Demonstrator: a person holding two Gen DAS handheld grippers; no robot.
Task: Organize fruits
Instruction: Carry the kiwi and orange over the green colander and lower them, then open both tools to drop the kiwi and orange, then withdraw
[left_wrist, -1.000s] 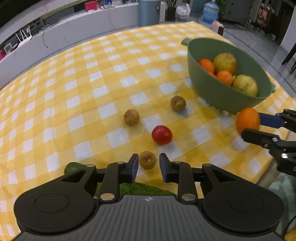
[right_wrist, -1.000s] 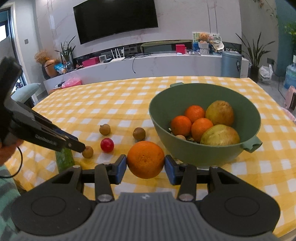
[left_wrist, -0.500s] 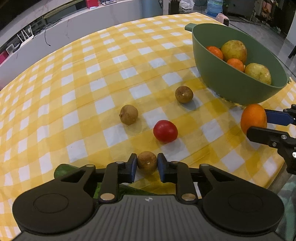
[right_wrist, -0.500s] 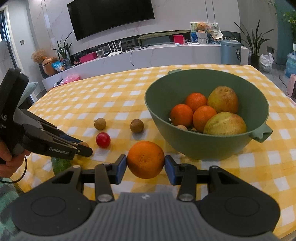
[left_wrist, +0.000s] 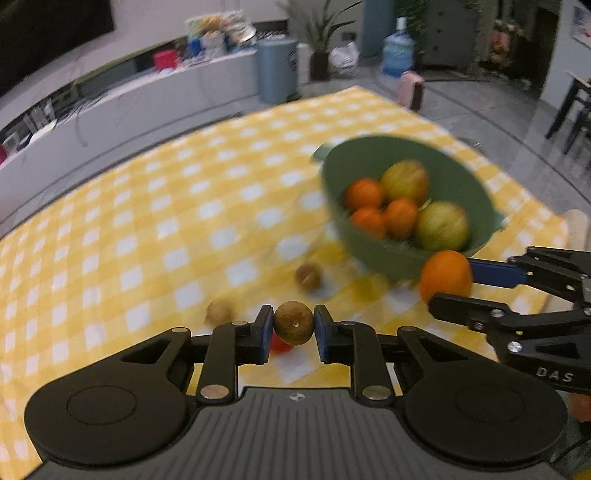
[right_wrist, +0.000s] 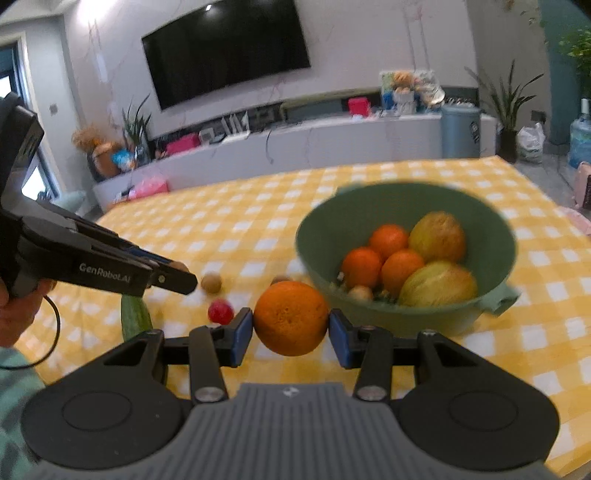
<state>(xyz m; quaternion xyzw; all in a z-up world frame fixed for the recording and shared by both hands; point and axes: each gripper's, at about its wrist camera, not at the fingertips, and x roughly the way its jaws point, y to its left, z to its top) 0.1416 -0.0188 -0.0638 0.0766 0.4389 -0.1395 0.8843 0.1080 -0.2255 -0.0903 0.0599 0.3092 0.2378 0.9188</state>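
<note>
Now small brown fruit pinched between left fingers, off cloth.

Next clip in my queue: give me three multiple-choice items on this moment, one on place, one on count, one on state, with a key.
1. Where is the red fruit?
A. in the green bowl
B. on the checked cloth
C. in a gripper

2. How many orange fruits lie in the green bowl?
A. one
B. three
C. five

3. What does the left gripper hold?
A. small brown fruit
B. cucumber
C. nothing

Key: B, it lies on the checked cloth left of the bowl; B, three show beside two yellow-green fruits; A, the jaws are shut on the small brown fruit.
</note>
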